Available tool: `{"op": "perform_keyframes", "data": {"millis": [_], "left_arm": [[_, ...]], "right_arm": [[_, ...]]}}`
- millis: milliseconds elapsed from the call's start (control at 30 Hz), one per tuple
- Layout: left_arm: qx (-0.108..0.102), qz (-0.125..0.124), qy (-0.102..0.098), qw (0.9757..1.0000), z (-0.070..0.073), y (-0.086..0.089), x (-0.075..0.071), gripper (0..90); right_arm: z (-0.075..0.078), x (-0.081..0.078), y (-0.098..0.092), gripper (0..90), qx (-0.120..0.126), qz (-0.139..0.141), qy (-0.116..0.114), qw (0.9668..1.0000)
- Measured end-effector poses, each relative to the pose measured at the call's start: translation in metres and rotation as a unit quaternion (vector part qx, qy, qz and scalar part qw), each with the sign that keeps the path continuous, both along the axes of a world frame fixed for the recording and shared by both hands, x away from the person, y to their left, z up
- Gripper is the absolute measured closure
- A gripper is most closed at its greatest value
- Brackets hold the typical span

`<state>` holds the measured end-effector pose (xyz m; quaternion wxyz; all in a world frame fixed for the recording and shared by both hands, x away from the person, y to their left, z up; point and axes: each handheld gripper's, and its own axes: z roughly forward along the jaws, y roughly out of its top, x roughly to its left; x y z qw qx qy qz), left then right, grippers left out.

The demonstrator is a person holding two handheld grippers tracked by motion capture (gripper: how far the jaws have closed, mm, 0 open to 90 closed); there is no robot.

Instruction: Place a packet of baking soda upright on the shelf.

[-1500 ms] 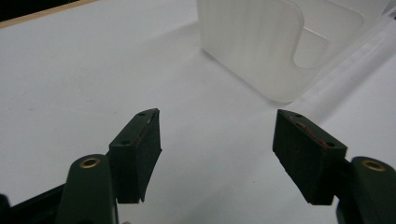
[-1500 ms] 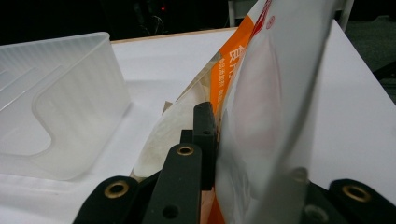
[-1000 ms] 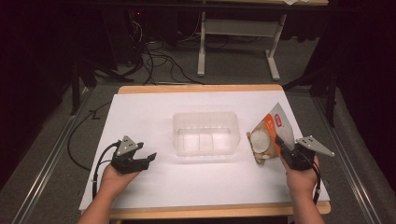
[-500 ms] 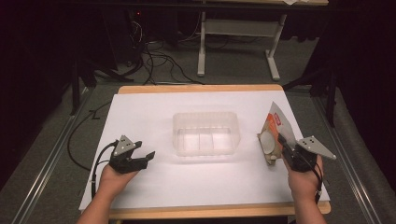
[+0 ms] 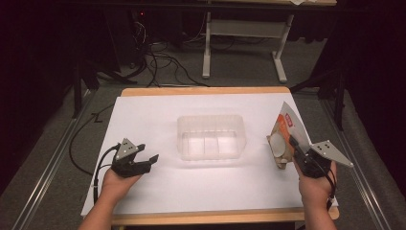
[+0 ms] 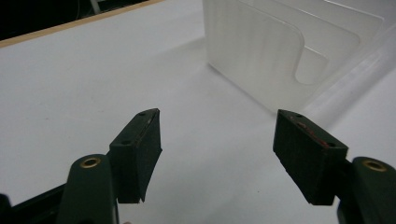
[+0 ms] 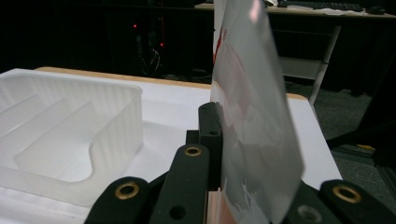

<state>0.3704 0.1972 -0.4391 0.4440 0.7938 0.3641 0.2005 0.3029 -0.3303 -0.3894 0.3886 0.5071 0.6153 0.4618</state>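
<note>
- While my right gripper (image 5: 293, 146) stays out of the tray, its jaws are clamped on a flat snack packet (image 5: 284, 139), pinching it near its lower edge.
- The packet is raised off the table (image 5: 158, 115) at the right side, tilted with its top corner leaning away from me; its near face shows a pale round patch and an orange-red label (print too small to read).
- In the right gripper view the packet (image 7: 254, 121) stands edge-on between my pads, glossy and silvery.
- Just left of the packet, not touching it, sits the clear plastic tray (image 5: 210, 136) with ribbed walls and inner dividers, in the middle of the white table.
- My left gripper (image 5: 143, 160) rests low on the table's left, well apart from the tray, jaws spread with nothing between them.
- In the left gripper view the tray's corner (image 6: 280, 51) lies ahead of those pads.
</note>
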Motion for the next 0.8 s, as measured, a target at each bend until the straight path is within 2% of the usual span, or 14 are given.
{"op": "perform_keyframes", "data": {"millis": [267, 567, 733, 800], "left_arm": [[0.003, -0.005, 0.0, 1.0, 0.0, -0.003, -0.002, 32.6], [0.001, -0.008, -0.003, 1.0, 0.001, -0.002, -0.003, 32.6], [-0.003, -0.006, -0.004, 1.0, 0.001, -0.001, -0.002, 32.6], [-0.003, -0.005, -0.004, 1.0, 0.001, 0.0, -0.002, 32.6]], "right_arm": [[0.012, -0.001, 0.006, 90.0, 0.02, 0.007, -0.013, 0.9997], [0.023, 0.005, 0.012, 90.0, 0.024, 0.005, -0.015, 0.9996], [0.037, 0.01, 0.018, 90.0, 0.026, 0.005, -0.025, 0.9993], [0.046, 0.012, 0.023, 90.0, 0.028, 0.007, -0.033, 0.9991]]}}
